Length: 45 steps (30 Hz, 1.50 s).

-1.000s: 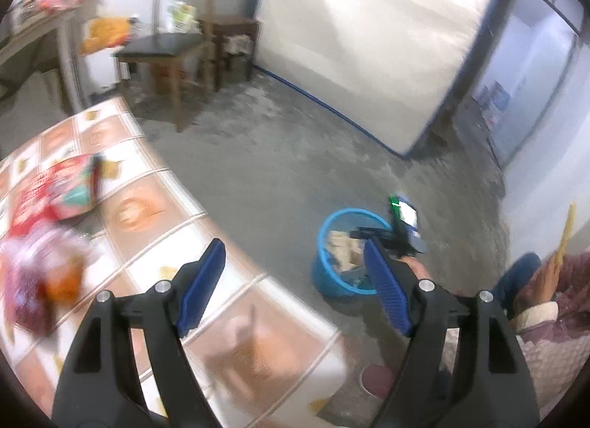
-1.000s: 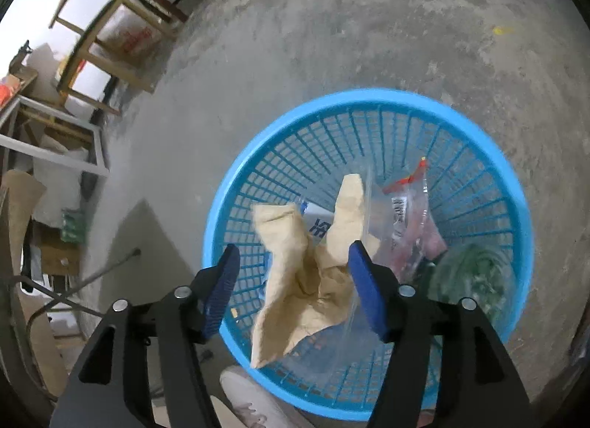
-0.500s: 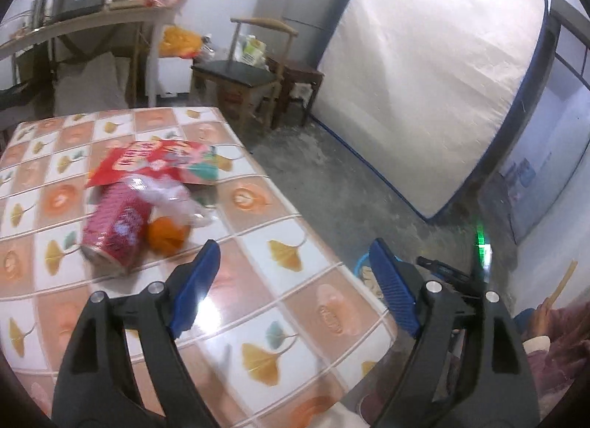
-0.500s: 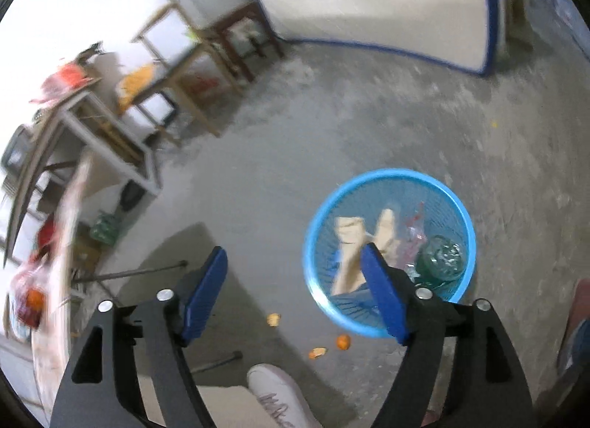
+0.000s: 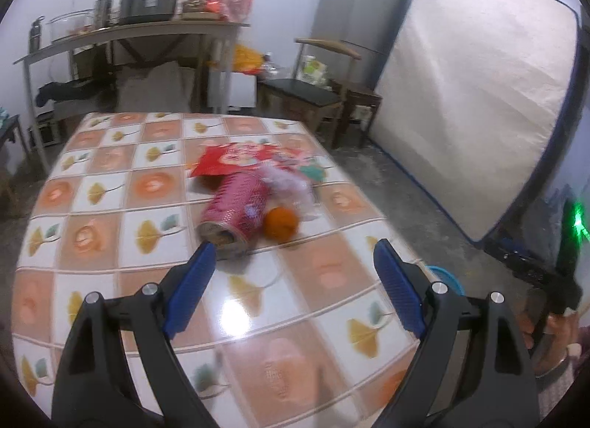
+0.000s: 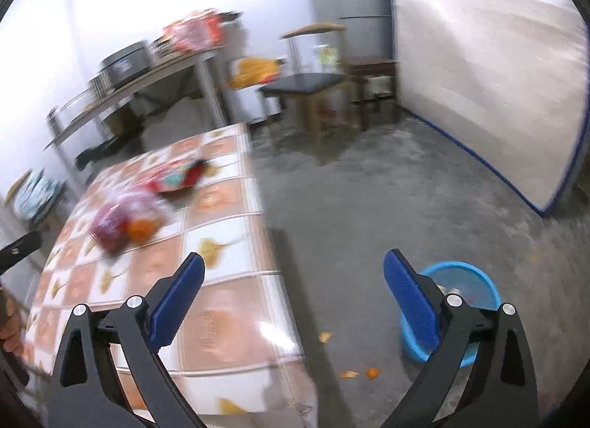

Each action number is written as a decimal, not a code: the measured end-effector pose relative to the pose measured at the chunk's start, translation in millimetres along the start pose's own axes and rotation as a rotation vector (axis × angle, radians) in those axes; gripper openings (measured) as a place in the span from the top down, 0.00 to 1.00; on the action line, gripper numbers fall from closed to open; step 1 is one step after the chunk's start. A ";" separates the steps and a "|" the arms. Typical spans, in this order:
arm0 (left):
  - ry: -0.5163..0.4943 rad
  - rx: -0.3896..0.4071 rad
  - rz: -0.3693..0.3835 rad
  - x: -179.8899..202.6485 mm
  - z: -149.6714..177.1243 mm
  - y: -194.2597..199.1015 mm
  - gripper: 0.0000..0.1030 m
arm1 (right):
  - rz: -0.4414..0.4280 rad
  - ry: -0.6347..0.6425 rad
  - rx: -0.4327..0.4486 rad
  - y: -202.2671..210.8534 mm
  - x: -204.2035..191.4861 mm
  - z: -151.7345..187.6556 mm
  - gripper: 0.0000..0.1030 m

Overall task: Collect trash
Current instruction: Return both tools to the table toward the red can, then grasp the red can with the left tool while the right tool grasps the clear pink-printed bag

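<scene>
Left wrist view looked across the tiled table, where a pink can lay on its side at twelve o'clock from the left gripper, touching an orange, with a red wrapper behind them. Its jaws stood wide with nothing between them. Only the right wrist view showed the blue trash basket whole, on the concrete floor at three o'clock from the table, orange scraps beside it. The right gripper was opening, empty. A second earlier it hung directly over that basket above a crumpled brown paper, and the left camera faced the floor.
</scene>
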<state>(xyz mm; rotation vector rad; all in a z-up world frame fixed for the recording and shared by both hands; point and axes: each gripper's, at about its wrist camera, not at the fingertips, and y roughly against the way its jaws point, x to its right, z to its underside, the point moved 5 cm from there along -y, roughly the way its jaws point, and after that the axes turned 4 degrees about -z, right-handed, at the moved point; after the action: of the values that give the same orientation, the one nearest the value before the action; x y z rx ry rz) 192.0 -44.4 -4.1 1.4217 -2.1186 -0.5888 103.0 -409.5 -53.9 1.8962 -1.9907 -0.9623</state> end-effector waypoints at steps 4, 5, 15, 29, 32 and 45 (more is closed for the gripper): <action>0.032 0.001 -0.039 -25.6 4.5 -0.7 0.19 | -0.120 0.026 -0.071 -21.9 -48.2 -2.0 0.08; 0.038 -0.001 -0.040 -31.2 4.6 -3.1 0.19 | -0.144 0.023 -0.090 -26.9 -57.8 -2.5 0.08; -0.066 -0.093 0.004 -41.0 -23.7 -64.9 0.19 | -0.322 -0.062 -0.279 -92.7 -114.0 -15.9 0.08; -0.026 -0.275 0.063 -43.3 -29.9 -142.4 0.22 | -0.455 -0.043 -0.334 -153.3 -167.9 -70.3 0.08; -0.034 -0.280 0.045 -43.9 -30.4 -148.3 0.25 | -0.466 0.090 -0.264 -140.2 -177.4 -66.7 0.08; 0.052 -0.328 0.062 -64.0 -27.0 -150.6 0.40 | -0.284 0.619 -0.161 -153.8 -221.3 -36.8 0.39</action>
<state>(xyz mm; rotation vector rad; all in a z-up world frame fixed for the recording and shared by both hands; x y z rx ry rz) 335.9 -40.2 -86.5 1.1727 -1.9126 -0.8227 278.3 -201.6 -57.7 2.0849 -1.2818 -0.4773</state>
